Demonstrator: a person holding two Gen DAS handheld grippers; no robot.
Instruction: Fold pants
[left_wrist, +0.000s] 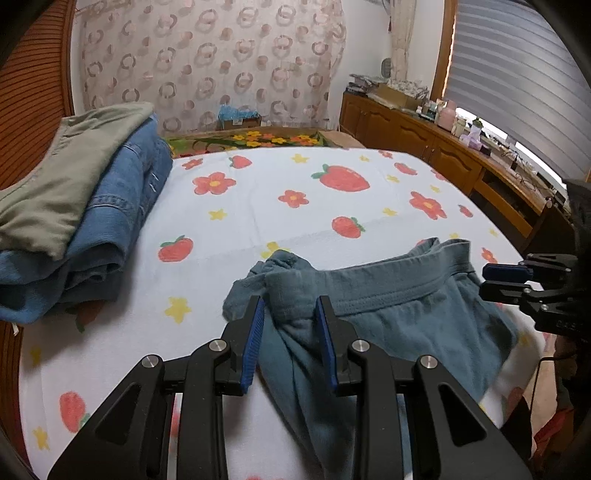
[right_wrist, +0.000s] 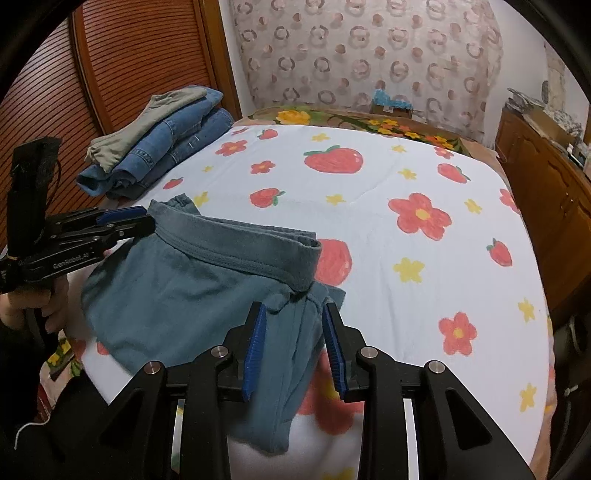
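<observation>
On the strawberry sheet (right_wrist: 369, 206), the teal pants (right_wrist: 192, 280) hang half-bunched; left gripper (left_wrist: 290, 306) and right gripper (right_wrist: 293, 314) sit half-open around waistband ends, folding barely begun.

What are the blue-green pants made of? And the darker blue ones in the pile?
The teal pants look like soft matte cotton knit: limp folds, a stitched stretchy waistband. The jeans in the pile look like denim: faded blue, thick seams with visible stitching. Neither fibre can be confirmed by sight.
</observation>
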